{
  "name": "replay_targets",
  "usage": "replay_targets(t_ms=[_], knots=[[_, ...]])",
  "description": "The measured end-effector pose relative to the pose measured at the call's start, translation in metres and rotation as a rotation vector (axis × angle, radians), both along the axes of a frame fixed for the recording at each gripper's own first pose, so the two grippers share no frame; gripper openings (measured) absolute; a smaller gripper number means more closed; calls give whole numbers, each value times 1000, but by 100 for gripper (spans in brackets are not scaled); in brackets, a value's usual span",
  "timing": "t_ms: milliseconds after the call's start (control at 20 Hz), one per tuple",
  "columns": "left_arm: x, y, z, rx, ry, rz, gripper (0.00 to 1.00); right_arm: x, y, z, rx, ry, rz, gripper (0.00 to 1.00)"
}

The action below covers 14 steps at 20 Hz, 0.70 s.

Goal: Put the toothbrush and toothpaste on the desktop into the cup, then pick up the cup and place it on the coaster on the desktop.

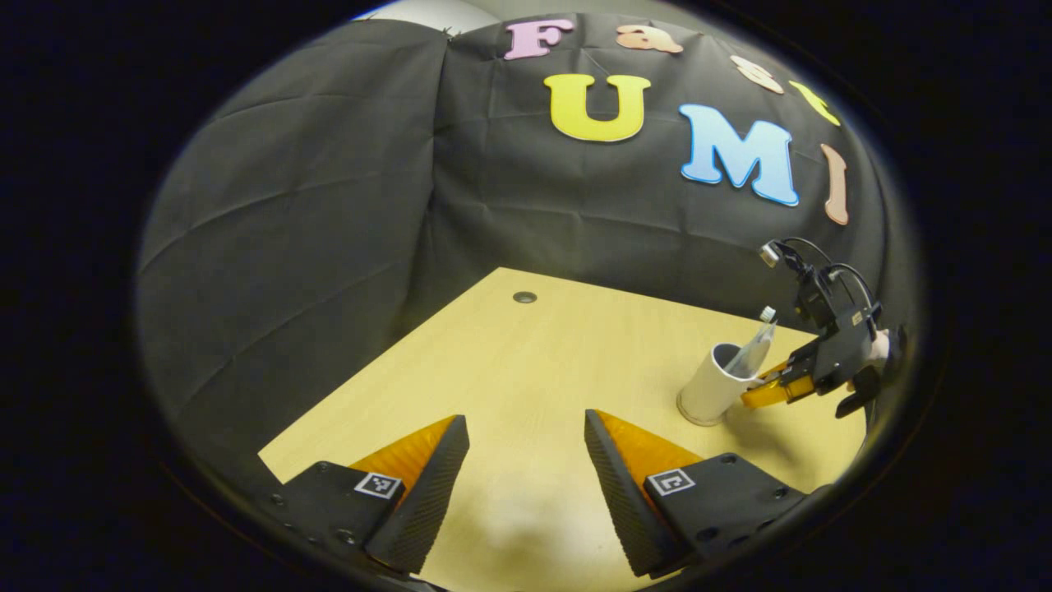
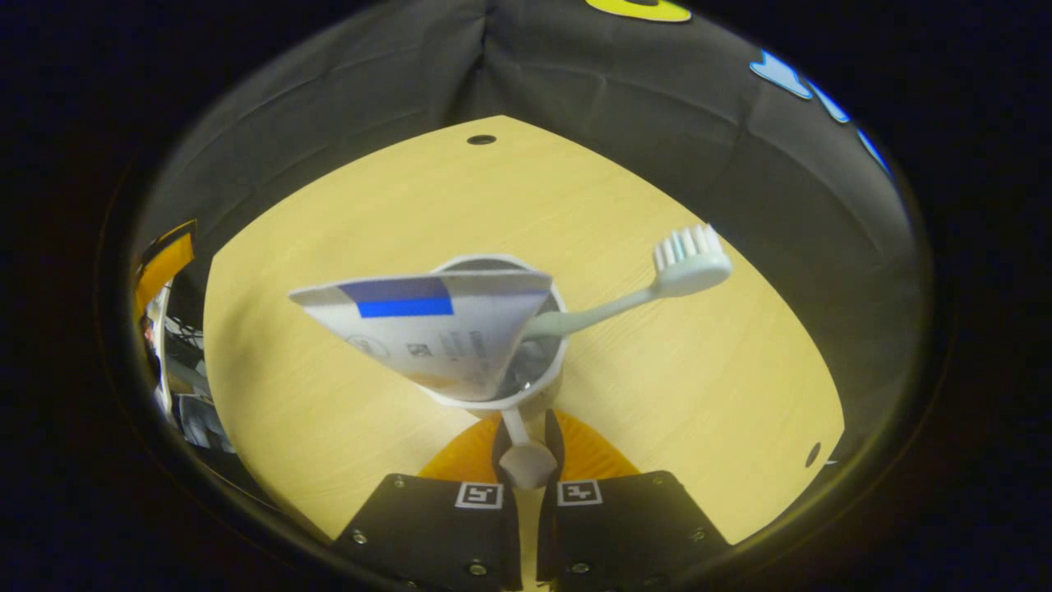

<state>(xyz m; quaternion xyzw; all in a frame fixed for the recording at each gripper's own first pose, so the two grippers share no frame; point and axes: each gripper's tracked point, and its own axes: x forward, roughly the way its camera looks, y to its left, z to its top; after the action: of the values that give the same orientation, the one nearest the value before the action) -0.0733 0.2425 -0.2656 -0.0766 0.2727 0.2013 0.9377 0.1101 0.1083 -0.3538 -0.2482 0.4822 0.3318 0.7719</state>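
My left gripper (image 1: 526,485) hovers low over the bare desktop (image 1: 526,370), fingers spread wide and holding nothing. To its right stands the white cup (image 1: 713,386), with the toothpaste (image 1: 752,353) and toothbrush (image 1: 767,314) already leaning in it. My right gripper (image 2: 526,448) is pinched together on the cup's handle (image 2: 522,452). The coaster may sit under the cup's base, though I cannot tell from here. In my judgement, carrying the cup is the step in hand. I should keep it upright, since the toothpaste and toothbrush lean far past the rim, move smoothly, and set the base flat before letting go.
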Motion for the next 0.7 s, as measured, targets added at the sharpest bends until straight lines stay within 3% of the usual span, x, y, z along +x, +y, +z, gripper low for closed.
replay_targets(t_ms=[200, 400, 700], knots=[[3, -3, -3, -13, -2, 1, 93, 7, 4, -6, 6, 16, -10, 12], [4, -12, -1, -13, -11, -16, 93, 12, -10, -1, 24, 20, -15, 23], [20, -29, 2, -14, -14, -56, 93, 12, -10, 0, 34, 2, 0, 23]])
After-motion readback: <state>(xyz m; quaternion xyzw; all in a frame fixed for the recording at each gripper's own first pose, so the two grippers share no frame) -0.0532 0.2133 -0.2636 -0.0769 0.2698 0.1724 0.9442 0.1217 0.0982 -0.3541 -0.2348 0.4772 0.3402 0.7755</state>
